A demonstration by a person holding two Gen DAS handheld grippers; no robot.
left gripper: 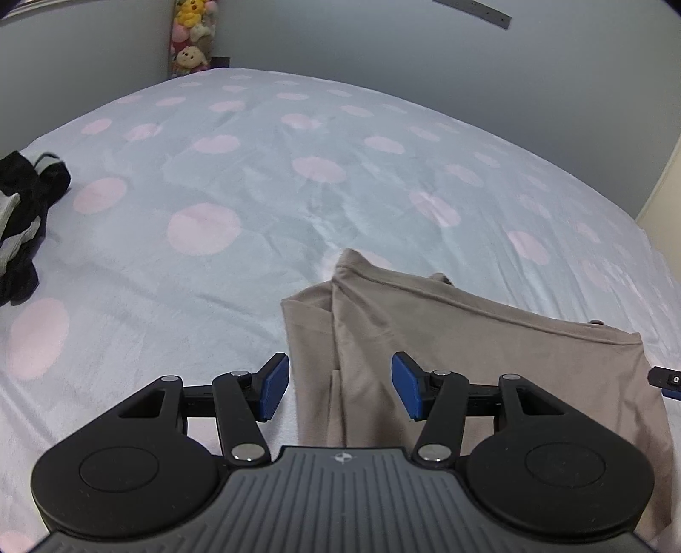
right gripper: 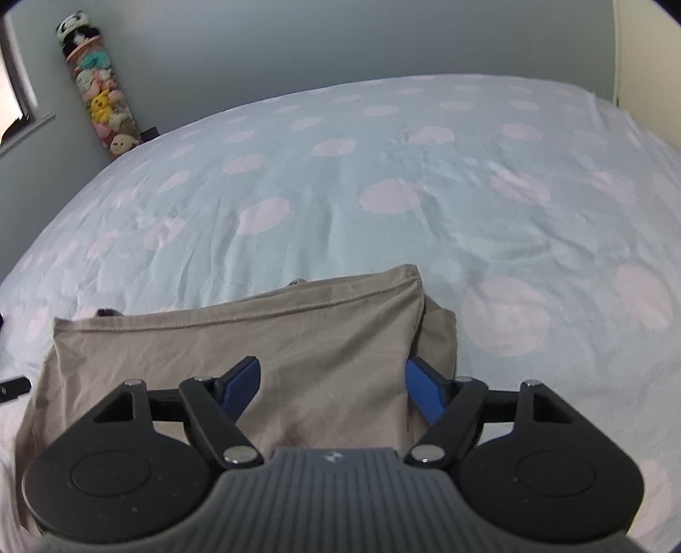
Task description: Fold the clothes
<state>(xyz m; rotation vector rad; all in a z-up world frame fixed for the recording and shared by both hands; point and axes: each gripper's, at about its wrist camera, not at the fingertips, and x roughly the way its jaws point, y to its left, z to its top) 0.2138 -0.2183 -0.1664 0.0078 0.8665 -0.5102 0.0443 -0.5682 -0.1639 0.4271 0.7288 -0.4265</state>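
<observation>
The tan garment (right gripper: 238,353) lies on the bed (right gripper: 383,191), already folded over itself. Left gripper (left gripper: 340,385) and right gripper (right gripper: 332,389) hover released above it; further folds likely remain.

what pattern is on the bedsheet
Pale blue bedsheet with large pink polka dots, seen best in the right wrist view.

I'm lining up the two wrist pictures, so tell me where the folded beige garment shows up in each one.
Left wrist view: the beige garment lies lower right, its left edge between the fingers of the left hand-held gripper.
Right wrist view: the beige garment lies lower centre-left, under the open right hand-held gripper.
Shared landmark: the column of stuffed toys in the room's far corner.
</observation>
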